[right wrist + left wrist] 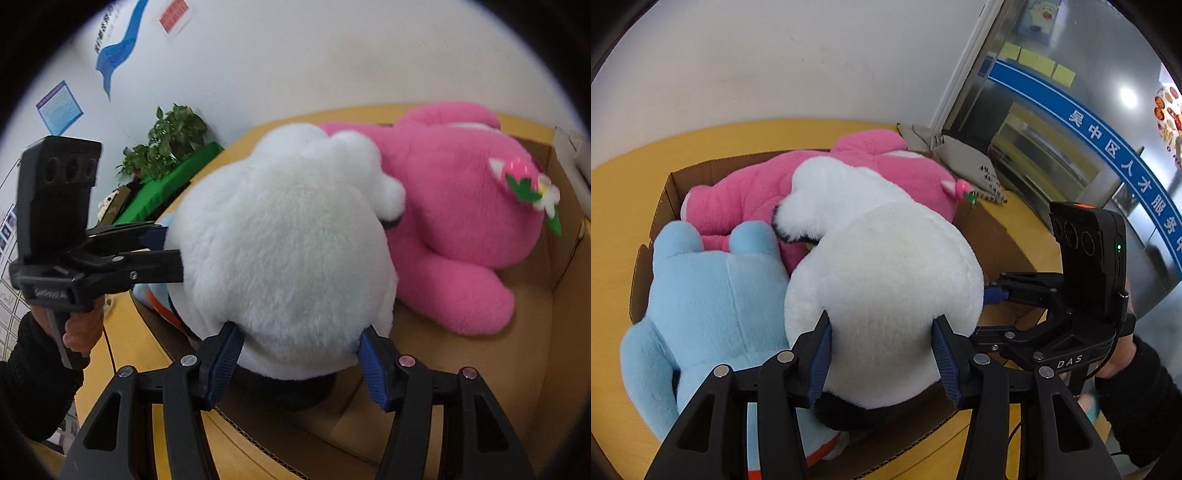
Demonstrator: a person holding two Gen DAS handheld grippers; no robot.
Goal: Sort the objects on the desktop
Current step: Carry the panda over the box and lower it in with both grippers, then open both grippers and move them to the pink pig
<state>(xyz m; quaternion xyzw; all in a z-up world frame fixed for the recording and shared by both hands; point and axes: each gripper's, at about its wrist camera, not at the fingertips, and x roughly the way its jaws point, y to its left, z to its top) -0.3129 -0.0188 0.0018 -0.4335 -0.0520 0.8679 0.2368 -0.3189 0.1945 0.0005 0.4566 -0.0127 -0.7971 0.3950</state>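
Observation:
A white plush toy (886, 280) sits in a cardboard box (661, 206) on top of a pink plush (746, 195) and beside a light blue plush (713, 310). My left gripper (882, 328) is shut on the white plush from one side, its blue pads pressed into the fur. My right gripper (299, 336) is shut on the same white plush (280, 254) from the other side. Each gripper shows in the other's view, the right one (993, 291) and the left one (166, 251). The pink plush (461, 229) wears a flower (535, 188).
The box stands on a yellow table (624, 170). A grey paper bag (964, 162) lies behind the box. A potted plant (166, 140) and a green object (162, 192) stand beyond the table. The box wall (565, 206) rises at the right.

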